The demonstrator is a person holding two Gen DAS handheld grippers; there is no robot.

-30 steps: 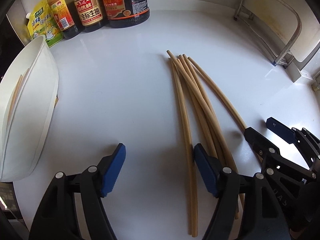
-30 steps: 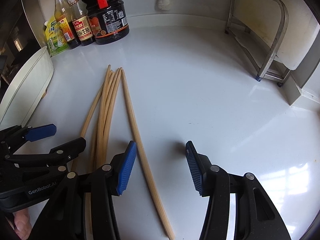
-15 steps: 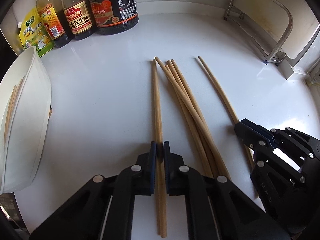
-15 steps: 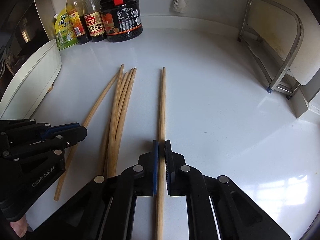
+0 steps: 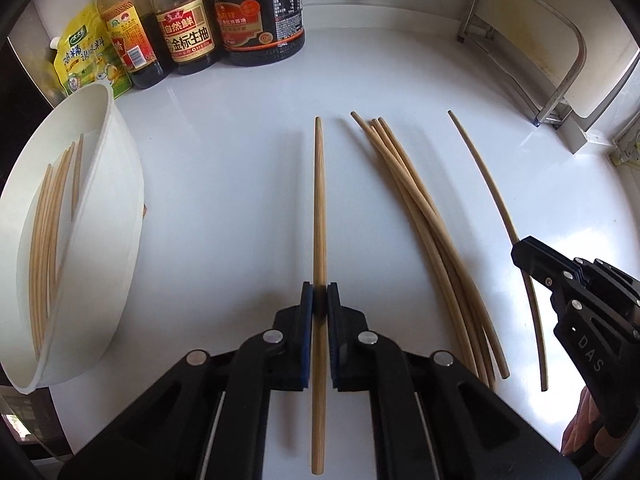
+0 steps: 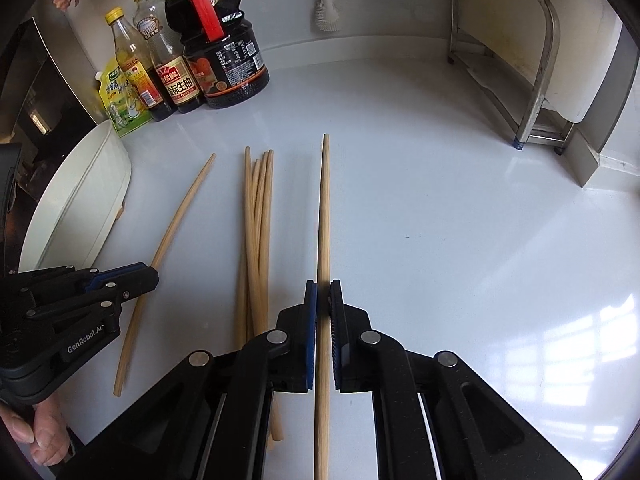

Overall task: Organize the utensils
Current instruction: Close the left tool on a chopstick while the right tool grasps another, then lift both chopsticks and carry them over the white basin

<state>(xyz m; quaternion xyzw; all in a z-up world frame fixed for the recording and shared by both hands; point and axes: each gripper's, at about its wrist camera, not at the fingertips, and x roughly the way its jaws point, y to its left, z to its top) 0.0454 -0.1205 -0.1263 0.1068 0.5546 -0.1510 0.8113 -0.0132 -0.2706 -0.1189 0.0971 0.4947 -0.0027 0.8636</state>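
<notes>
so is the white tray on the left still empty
No, the white tray already holds several chopsticks lying along its inside.

Loose wooden chopsticks (image 5: 432,216) bundled on white counter, more chopsticks in white holder (image 5: 72,240)

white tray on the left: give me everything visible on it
The white tray is a long, smooth, rounded container with a raised rim, plastic or ceramic by its look. It sits at the left edge of the white counter, just in front of a yellow seasoning pouch and the sauce bottles. Several pale wooden chopsticks already lie lengthwise inside it. Neither pair of tongs touches it.
</notes>
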